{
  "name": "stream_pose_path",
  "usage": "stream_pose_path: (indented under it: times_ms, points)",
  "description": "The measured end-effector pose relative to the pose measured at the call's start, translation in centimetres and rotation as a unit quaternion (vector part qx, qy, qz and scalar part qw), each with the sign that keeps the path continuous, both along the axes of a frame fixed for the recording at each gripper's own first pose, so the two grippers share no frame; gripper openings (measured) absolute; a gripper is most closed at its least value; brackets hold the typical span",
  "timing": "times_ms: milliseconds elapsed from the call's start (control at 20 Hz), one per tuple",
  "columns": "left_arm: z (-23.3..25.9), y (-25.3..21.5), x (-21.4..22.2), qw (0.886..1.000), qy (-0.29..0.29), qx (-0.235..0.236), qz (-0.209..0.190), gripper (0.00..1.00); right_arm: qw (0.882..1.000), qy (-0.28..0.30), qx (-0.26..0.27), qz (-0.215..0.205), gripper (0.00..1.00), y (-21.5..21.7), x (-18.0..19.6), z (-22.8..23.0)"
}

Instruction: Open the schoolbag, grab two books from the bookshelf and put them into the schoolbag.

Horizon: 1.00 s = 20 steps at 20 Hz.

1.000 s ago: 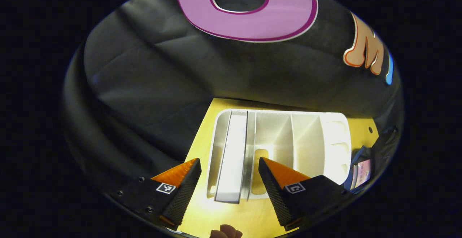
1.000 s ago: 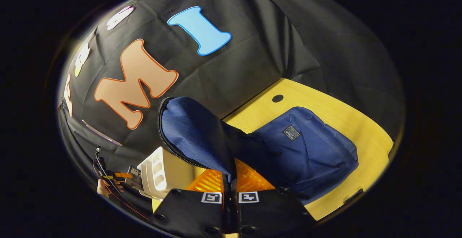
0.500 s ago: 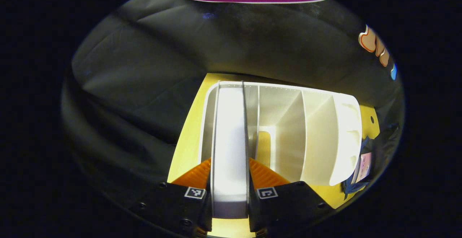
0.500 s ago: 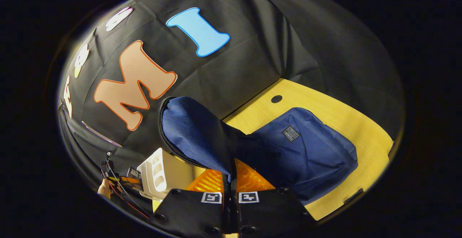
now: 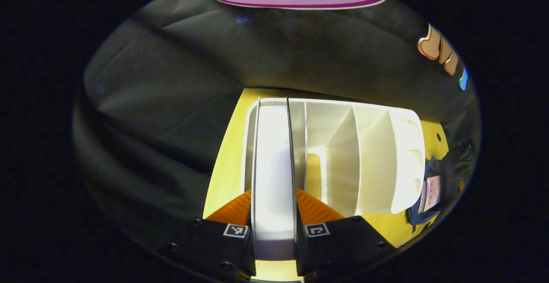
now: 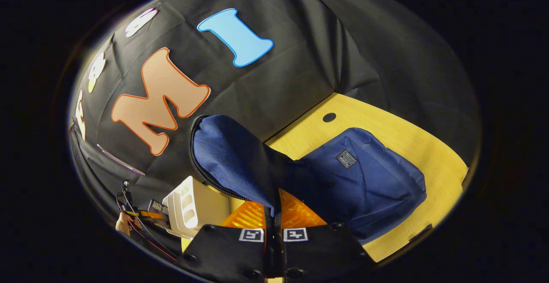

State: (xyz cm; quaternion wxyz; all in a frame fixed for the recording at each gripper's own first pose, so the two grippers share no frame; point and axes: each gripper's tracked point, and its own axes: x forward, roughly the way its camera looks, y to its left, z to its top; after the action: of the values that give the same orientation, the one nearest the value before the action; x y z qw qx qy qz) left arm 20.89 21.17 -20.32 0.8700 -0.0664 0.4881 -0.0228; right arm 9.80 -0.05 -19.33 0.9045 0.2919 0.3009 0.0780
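Note:
A white book [image 5: 273, 176] stands upright in the leftmost slot of the white bookshelf [image 5: 377, 158], and my left gripper [image 5: 273, 214] is shut on its near edge, one finger on each cover. In the right gripper view the blue schoolbag [image 6: 364, 180] lies on the yellow table [image 6: 411, 141]. Its flap [image 6: 231, 163] is lifted upright, with my right gripper [image 6: 273, 214] shut on the flap's edge. The bookshelf [image 6: 188, 206] stands just left of the bag, with the other gripper and a hand [image 6: 124, 223] beyond it.
The shelf's other slots hold no books. A corner of the schoolbag [image 5: 429, 197] with a pale label lies right of the shelf in the left gripper view. The black cloth wall runs close behind the shelf and the table. A round hole [image 6: 329, 117] marks the tabletop behind the bag.
One second ago my left gripper was open short of the shelf; it moved in and shut on the white book. The right gripper has kept the flap raised without moving.

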Motion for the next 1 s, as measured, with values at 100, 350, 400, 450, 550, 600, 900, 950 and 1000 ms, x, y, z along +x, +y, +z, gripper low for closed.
stream_pose_path:
  times_ms: [100, 350, 400, 450, 550, 600, 900, 950, 1000]
  points:
    - [0.0, 0.1, 0.2, 1.000, -0.011, 0.006, 0.001, 0.35, 1.000, 0.000, -0.001, 0.002, 0.03, 0.0, 0.0, 0.0]
    - [0.2, -0.1, 0.4, 1.000, -0.030, 0.006, -0.002, 0.33, 1.000, 0.001, 0.002, 0.002, 0.03, 0.1, 0.0, -0.1]
    - [0.2, 0.0, 0.4, 0.999, -0.034, 0.002, 0.002, 0.33, 1.000, 0.001, 0.002, 0.002, 0.03, 0.0, 0.0, -0.1]
    - [0.3, 0.0, 0.5, 0.999, -0.038, 0.000, 0.002, 0.32, 1.000, 0.001, 0.003, 0.002, 0.01, 0.1, 0.0, -0.2]
    - [0.9, 0.0, 0.6, 0.999, -0.051, -0.016, 0.010, 0.29, 1.000, 0.002, 0.004, 0.001, 0.02, 0.1, 0.0, -0.1]
    - [1.2, 0.0, 0.7, 0.998, -0.057, -0.022, 0.011, 0.29, 1.000, 0.002, 0.004, 0.001, 0.01, 0.1, 0.0, -0.2]
    - [3.6, -0.3, 1.4, 0.990, -0.097, -0.095, 0.032, 0.29, 1.000, 0.004, 0.002, 0.004, 0.03, 0.1, 0.0, -0.3]
    - [4.0, -0.6, 1.5, 0.986, -0.106, -0.120, 0.043, 0.29, 1.000, 0.004, 0.002, 0.004, 0.03, 0.1, 0.1, -0.2]
    - [4.9, -1.1, 1.5, 0.981, -0.116, -0.145, 0.048, 0.32, 1.000, 0.004, 0.003, 0.004, 0.03, 0.1, 0.1, -0.2]
